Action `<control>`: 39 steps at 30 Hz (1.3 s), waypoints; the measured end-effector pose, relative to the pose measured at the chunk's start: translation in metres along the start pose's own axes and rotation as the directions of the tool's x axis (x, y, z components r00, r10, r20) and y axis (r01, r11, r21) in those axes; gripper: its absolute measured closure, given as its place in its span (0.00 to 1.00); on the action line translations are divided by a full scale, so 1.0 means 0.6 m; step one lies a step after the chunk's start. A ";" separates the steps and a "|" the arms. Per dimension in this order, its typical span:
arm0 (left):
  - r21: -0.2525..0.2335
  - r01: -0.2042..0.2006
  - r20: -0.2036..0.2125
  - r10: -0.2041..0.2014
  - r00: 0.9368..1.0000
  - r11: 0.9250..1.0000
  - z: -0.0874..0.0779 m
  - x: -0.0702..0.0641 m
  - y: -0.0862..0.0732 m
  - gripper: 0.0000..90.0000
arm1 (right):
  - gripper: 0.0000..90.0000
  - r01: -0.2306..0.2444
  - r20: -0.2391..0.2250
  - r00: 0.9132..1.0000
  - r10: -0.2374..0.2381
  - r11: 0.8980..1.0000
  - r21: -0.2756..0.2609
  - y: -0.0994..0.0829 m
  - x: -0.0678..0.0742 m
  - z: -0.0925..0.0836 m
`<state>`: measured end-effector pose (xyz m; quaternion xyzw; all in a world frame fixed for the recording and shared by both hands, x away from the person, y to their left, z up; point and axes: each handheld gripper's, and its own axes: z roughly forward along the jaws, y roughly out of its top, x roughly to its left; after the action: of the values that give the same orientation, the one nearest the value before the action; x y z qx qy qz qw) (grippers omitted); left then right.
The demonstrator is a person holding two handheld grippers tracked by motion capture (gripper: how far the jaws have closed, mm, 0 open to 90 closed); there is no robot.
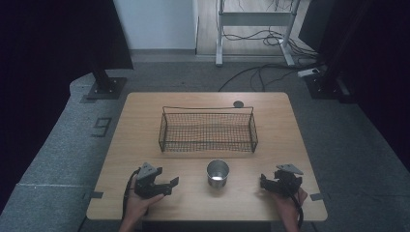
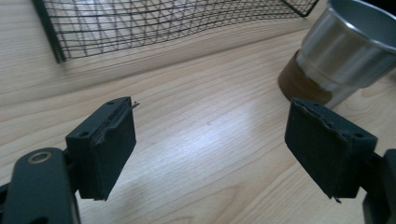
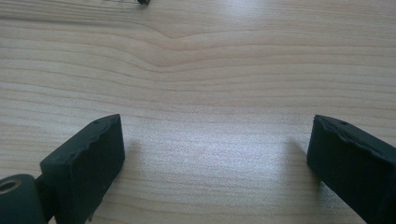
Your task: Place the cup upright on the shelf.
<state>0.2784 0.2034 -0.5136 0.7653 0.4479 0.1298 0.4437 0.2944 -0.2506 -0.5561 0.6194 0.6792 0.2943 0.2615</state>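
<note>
Left claw (image 1: 167,185): jaws apart, holding nothing, low left of the high view.
Right claw (image 1: 265,182): jaws apart, holding nothing, low right.
Cup (image 1: 217,173): stands between them, untouched.
Basket (image 1: 209,145): looks empty, just behind the cup.
Done: nothing yet, I think.
Room: bare desk (image 1: 145,135) all around; desk edges near both hands.

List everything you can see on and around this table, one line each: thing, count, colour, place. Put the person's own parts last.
wire basket: 1, black, table's far middle, looks empty
metal cup: 1, silver, upright, near middle, in front of the basket
round disc: 1, dark, far table edge
table: 1, light wood
cables: several, black, floor beyond the table
left tongs: 1, black, near left, jaws apart, holding nothing
right tongs: 1, black, near right, jaws apart, holding nothing
hands: 2, gripping the tongs
</note>
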 end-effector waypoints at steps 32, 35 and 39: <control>-0.034 -0.050 0.067 0.052 0.996 0.998 -0.003 -0.044 0.063 0.18 | 0.05 -0.003 0.001 1.000 0.003 1.000 -0.001 -0.001 0.000 -0.001; -0.037 -0.047 0.072 0.050 0.996 0.998 -0.001 -0.048 0.064 0.18 | 0.06 -0.003 0.002 1.000 0.003 1.000 -0.001 -0.001 0.001 -0.001; -0.030 -0.055 0.077 0.057 0.995 0.998 0.006 -0.056 0.067 0.18 | 0.06 -0.001 0.003 1.000 0.001 1.000 -0.003 -0.001 0.000 -0.001</control>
<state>0.2843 0.1663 -0.4767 0.7759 0.4067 0.1183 0.4676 0.2935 -0.2505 -0.5560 0.6198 0.6781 0.2945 0.2630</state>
